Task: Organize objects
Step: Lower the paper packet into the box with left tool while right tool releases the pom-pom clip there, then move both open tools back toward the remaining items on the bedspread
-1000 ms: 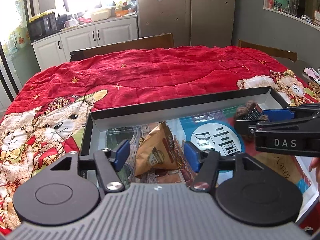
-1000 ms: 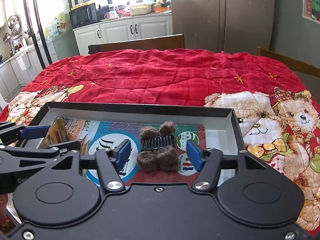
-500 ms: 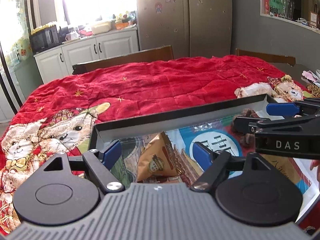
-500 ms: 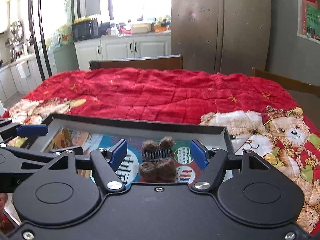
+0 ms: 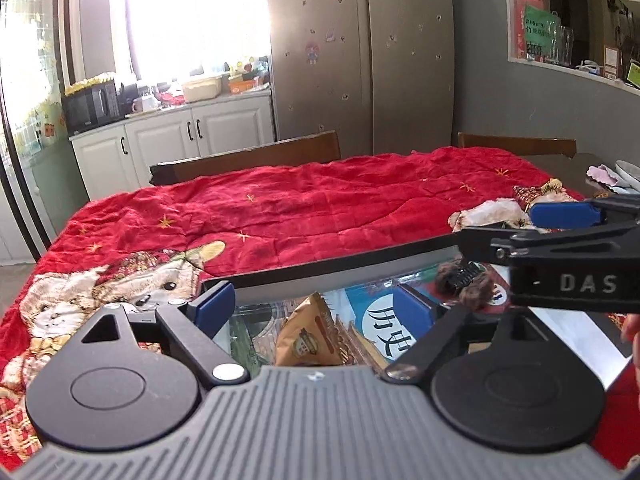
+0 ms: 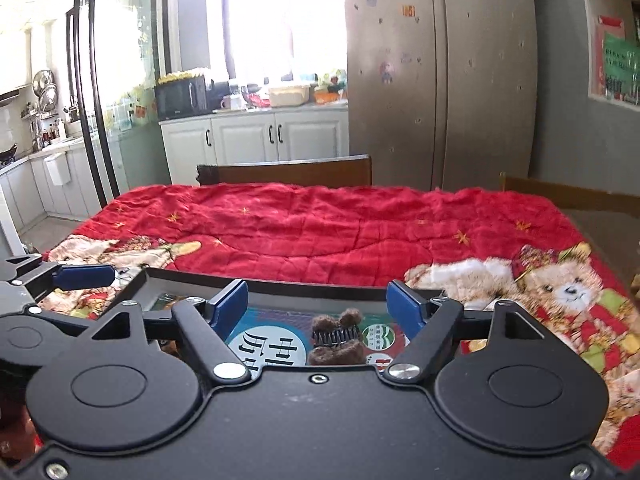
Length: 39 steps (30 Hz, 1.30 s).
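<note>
Two things lie in one tray.
Snack packet left, furry hair clip right; left gripper and right gripper fingers have just been opening, nothing held.

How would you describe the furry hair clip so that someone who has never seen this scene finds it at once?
Start at the red quilt and find the shallow black tray lying on it. The hair clip lies inside on the printed bottom. Unlike the tan snack packet beside it, it is brown, fuzzy, with black teeth across its middle.
</note>
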Available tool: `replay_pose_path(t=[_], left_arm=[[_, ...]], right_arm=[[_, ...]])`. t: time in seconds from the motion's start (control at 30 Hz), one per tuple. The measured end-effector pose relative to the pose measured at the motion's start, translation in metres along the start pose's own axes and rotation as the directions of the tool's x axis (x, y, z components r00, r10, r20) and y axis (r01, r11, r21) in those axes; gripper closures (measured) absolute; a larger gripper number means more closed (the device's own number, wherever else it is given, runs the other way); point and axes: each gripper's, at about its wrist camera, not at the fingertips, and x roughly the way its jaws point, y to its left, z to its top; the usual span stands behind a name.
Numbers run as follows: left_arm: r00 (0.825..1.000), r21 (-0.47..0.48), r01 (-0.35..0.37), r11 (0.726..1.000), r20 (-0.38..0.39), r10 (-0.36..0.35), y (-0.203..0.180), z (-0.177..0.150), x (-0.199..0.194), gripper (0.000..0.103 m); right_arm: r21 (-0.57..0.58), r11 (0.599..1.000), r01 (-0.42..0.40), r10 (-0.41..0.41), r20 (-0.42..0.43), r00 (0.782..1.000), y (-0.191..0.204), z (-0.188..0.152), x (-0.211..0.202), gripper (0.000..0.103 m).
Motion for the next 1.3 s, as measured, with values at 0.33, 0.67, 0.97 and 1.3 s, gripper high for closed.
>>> replay_pose_path(t=[0.33, 0.67, 0.97, 1.3], left_arm=[[1.000, -0.026, -0.019, 0.999, 0.024, 0.020, 0.008, -0.005, -0.046, 0.008], [0.996, 0.022, -0.035, 0.999, 0.078, 0.033, 0.002, -0.024, -0.096, 0.002], [0.993, 0.082, -0.023, 0.996, 0.118, 0.013, -0.006, -0.045, -0.140, 0.000], [0.993, 0.102, -0.013, 0.995, 0.116, 0.001, -0.001, -0.065, -0.174, 0.000]], right_arm=[[0.039, 0.999, 0.011, -0.013, 0.047, 0.999, -0.010, 0.004, -0.054, 0.025], [0.036, 0.999, -0.010, 0.008, 0.048, 0.999, -0.011, -0.015, -0.096, 0.025], [-0.019, 0.999, -0.029, 0.029, 0.040, 0.999, -0.003, -0.041, -0.142, 0.025], [-0.051, 0.998, -0.027, 0.027, 0.004, 1.000, -0.004, -0.073, -0.175, 0.025]])
